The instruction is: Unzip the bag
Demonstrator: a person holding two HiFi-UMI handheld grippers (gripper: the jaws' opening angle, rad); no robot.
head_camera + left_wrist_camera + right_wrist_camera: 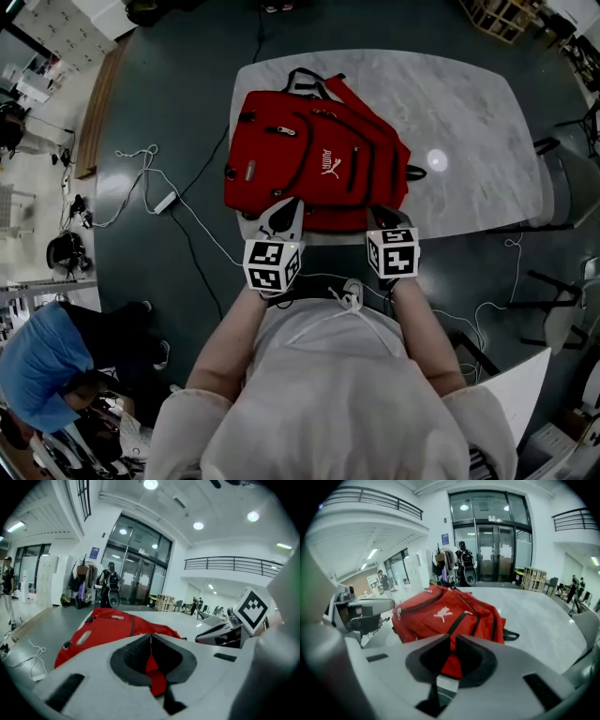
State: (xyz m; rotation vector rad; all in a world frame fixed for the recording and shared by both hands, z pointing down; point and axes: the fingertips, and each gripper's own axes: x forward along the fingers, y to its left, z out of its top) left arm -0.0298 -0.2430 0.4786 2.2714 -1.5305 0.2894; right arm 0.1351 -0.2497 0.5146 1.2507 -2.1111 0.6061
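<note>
A red backpack (319, 159) lay zipped, front side up, on a white marble table (469, 112), near the table's front edge. A person held both grippers just short of the backpack's near side. The left gripper (284, 211) had its jaws pressed together on nothing, while the right gripper (387, 217) kept only a narrow slit between its jaws, also holding nothing. Cables trailed across the dark floor (169, 122).

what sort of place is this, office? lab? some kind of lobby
Probably the open lobby or hall of a workplace or lab building: tall glass entrance doors, a black-railed upper balcony, and a white power strip with cables on the dark floor beside the white marble-look table holding the red backpack.
</note>
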